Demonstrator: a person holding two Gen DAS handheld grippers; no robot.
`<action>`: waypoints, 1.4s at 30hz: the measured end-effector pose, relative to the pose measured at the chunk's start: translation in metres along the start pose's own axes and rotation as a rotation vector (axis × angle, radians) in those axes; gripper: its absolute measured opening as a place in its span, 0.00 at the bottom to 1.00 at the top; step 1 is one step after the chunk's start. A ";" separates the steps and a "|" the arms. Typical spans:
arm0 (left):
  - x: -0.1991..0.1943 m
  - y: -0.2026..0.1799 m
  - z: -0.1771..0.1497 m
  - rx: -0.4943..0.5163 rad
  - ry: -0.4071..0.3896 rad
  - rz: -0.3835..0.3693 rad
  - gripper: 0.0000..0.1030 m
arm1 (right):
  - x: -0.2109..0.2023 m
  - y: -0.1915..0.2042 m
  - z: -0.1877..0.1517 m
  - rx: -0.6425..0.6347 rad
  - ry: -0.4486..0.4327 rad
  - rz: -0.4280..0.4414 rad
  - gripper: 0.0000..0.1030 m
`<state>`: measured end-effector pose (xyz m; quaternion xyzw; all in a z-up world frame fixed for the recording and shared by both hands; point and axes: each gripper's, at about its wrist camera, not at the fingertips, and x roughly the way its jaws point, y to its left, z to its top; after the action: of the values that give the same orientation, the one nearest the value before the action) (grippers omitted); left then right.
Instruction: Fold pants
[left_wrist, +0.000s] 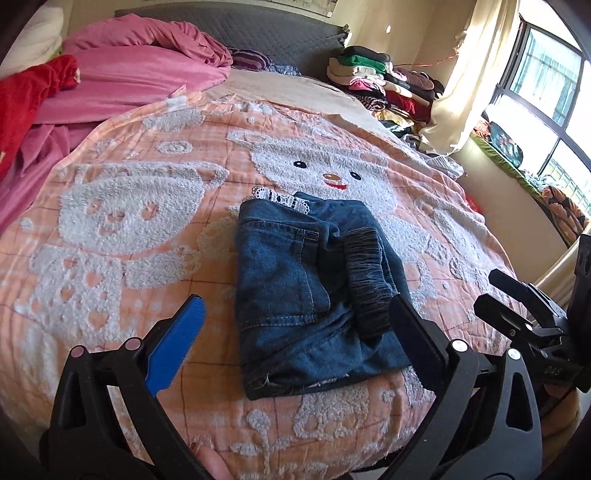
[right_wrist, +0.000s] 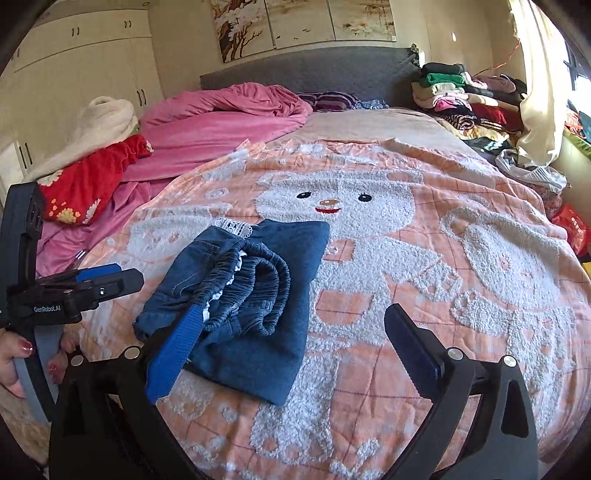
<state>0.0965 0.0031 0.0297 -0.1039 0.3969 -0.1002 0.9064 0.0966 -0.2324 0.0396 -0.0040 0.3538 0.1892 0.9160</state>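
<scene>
Small blue denim pants (left_wrist: 306, 291) lie folded into a compact bundle on the peach bear-pattern blanket (left_wrist: 122, 206), the elastic waistband on top and white lace trim at the far edge. My left gripper (left_wrist: 295, 306) is open, its fingers spread either side of the near part of the bundle. In the right wrist view the pants (right_wrist: 251, 295) lie left of centre. My right gripper (right_wrist: 295, 314) is open and empty, its left finger over the waistband edge. The left gripper (right_wrist: 99, 280) also shows there, at the left.
A pink duvet (right_wrist: 221, 118) and a red garment (right_wrist: 88, 177) lie at the bed's far left. Stacked folded clothes (right_wrist: 465, 99) sit at the far right by the grey headboard (right_wrist: 314, 70). A curtain and a window (left_wrist: 546, 96) are on the right.
</scene>
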 end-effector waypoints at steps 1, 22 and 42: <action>-0.004 0.000 -0.003 0.002 -0.004 0.001 0.91 | -0.003 0.002 -0.002 -0.003 -0.001 -0.005 0.95; -0.034 -0.006 -0.074 0.007 0.008 0.038 0.91 | -0.030 0.027 -0.058 0.008 0.008 -0.055 0.95; -0.034 0.004 -0.098 -0.023 0.021 0.072 0.91 | -0.034 0.026 -0.083 0.003 0.027 -0.119 0.95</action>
<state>0.0013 0.0048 -0.0126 -0.0990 0.4109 -0.0642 0.9040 0.0110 -0.2316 0.0028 -0.0261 0.3656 0.1337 0.9208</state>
